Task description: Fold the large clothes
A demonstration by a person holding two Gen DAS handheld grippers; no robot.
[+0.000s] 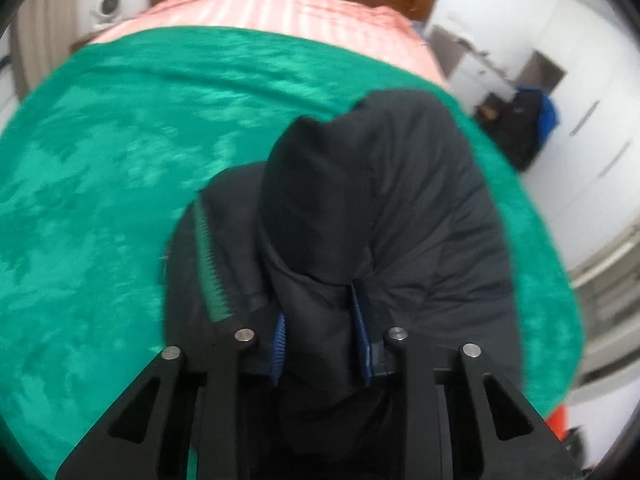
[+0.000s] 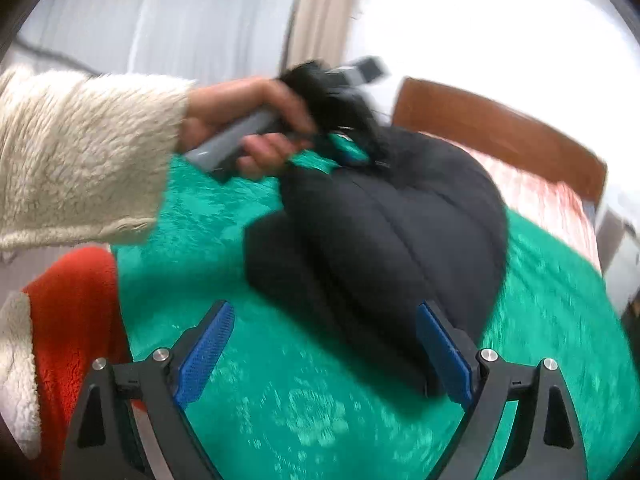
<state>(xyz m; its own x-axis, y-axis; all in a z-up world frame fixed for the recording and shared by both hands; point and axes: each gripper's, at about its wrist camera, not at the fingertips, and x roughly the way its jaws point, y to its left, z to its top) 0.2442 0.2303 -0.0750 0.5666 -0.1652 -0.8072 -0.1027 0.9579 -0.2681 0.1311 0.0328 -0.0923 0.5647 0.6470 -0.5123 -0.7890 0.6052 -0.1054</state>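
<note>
A green blanket (image 2: 304, 400) covers the bed, and the black padded jacket (image 2: 384, 240) lies bunched on it. The left tool (image 1: 320, 332) pinches a jacket fold; the right tool (image 2: 324, 356) gapes wide, holding nothing. With one thin pinch, the slippery bulk may slide free or unfold.

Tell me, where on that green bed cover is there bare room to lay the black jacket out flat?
The green cover lies bare on the jacket's zipper side, up to the pink striped bedding. A narrower bare strip runs past the jacket's far side. It is crowded where the black jacket bunches in the left gripper.
</note>
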